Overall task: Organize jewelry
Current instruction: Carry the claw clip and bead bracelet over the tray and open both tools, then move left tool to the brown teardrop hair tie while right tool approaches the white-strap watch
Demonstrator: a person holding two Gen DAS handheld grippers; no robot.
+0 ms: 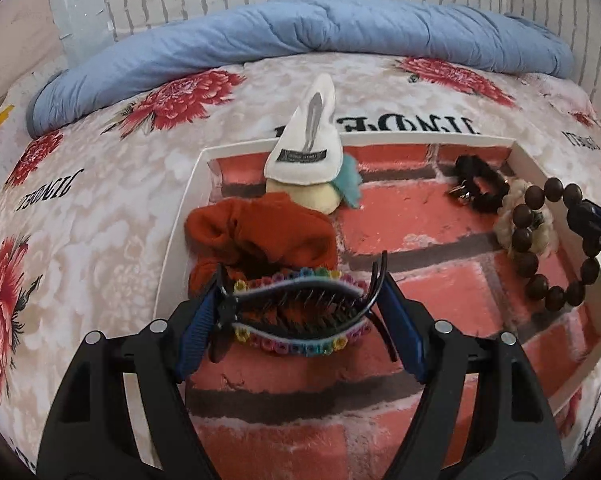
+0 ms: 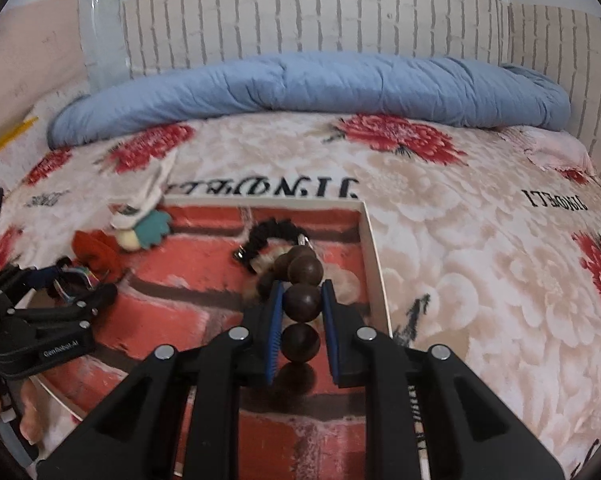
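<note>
On the floral bedspread (image 1: 100, 208), the brick-lined tray (image 1: 172, 240) anchors everything: left gripper (image 1: 300, 312) clamps the stiff, springy hair clip (image 1: 300, 316) endwise; right gripper (image 2: 302, 300) pinches the wooden bead bracelet (image 2: 302, 300), hard, rolling beads.

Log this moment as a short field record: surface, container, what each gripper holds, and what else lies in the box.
surface: floral bedspread, blue quilt at the far edge
container: shallow white-walled tray with brick-print floor
left gripper: shut on banana hair clip with rainbow trim, held by its two ends
right gripper: shut on brown bead bracelet, one bead between the fingers
other contents: orange scrunchie, black scrunchie, cream braided hair tie, white pouch leaning on the far wall
</note>
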